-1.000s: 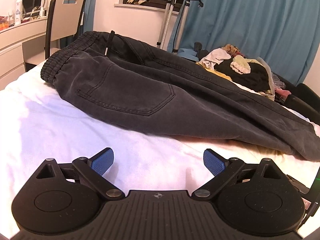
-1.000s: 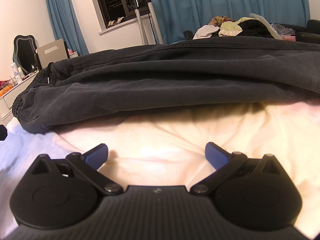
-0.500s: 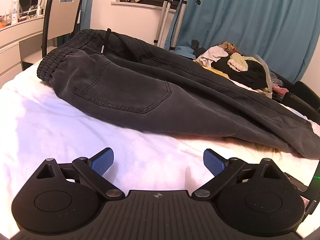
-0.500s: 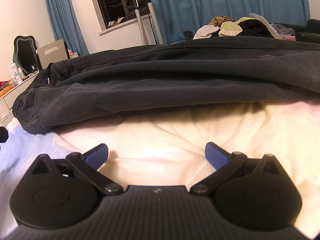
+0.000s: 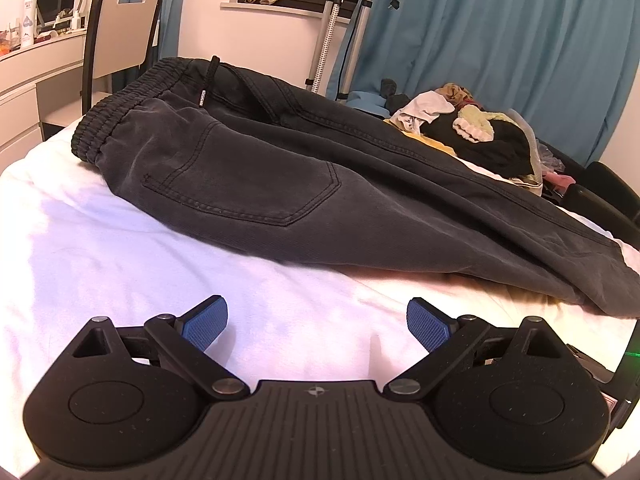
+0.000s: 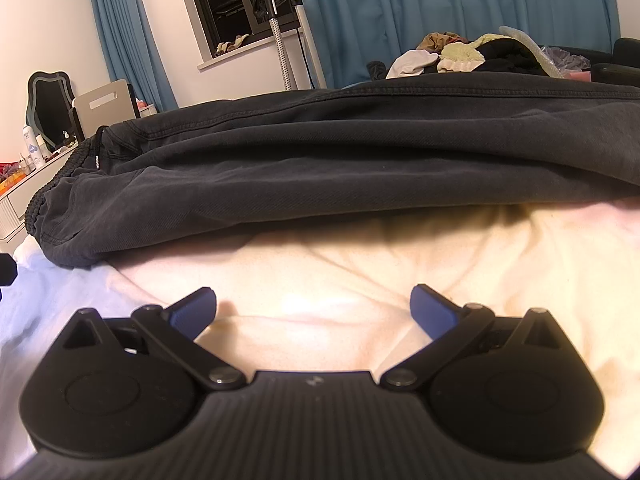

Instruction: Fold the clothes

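A pair of dark grey trousers lies flat on the white bed sheet, elastic waistband to the left, legs running right; a back pocket faces up. In the right wrist view the trousers stretch across the whole width just ahead. My left gripper hovers open over bare sheet, short of the trousers' near edge. My right gripper is open too, with nothing between its blue pads, a little short of the leg's near edge.
A heap of mixed clothes lies on the bed beyond the trousers. A chair and a white dresser stand at the left. A garment steamer stand and blue curtains are behind. A dark seat sits at the right.
The left gripper has drawn slightly nearer and higher, so the trousers sit lower in its view. The right gripper has stayed still. Both remain open.
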Available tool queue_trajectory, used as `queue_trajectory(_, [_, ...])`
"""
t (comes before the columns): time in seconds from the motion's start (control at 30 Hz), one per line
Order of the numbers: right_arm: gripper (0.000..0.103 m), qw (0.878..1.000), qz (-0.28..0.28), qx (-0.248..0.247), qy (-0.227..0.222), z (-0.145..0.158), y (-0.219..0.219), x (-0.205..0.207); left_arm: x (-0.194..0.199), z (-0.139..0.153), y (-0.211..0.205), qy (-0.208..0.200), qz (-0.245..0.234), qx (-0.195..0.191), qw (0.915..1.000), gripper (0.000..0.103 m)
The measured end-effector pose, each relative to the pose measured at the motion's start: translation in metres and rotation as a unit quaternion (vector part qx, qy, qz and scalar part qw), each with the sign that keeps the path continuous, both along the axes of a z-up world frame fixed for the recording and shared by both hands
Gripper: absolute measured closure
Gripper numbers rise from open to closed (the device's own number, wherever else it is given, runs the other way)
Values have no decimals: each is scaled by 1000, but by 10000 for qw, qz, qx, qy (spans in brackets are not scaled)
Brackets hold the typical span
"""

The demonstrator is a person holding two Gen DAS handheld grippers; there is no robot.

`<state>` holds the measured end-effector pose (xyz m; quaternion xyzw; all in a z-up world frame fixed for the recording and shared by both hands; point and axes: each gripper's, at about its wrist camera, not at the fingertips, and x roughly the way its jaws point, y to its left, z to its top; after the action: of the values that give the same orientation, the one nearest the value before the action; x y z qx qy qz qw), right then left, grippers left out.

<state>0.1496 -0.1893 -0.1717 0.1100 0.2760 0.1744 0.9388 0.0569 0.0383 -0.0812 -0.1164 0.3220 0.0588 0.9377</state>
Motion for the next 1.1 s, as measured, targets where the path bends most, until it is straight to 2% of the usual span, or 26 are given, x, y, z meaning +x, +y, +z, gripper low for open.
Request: queue_trajectory(1.1, [0,10000,1,-4,0,0,0,0,1,-1,-4,37,-78,73,9999,6])
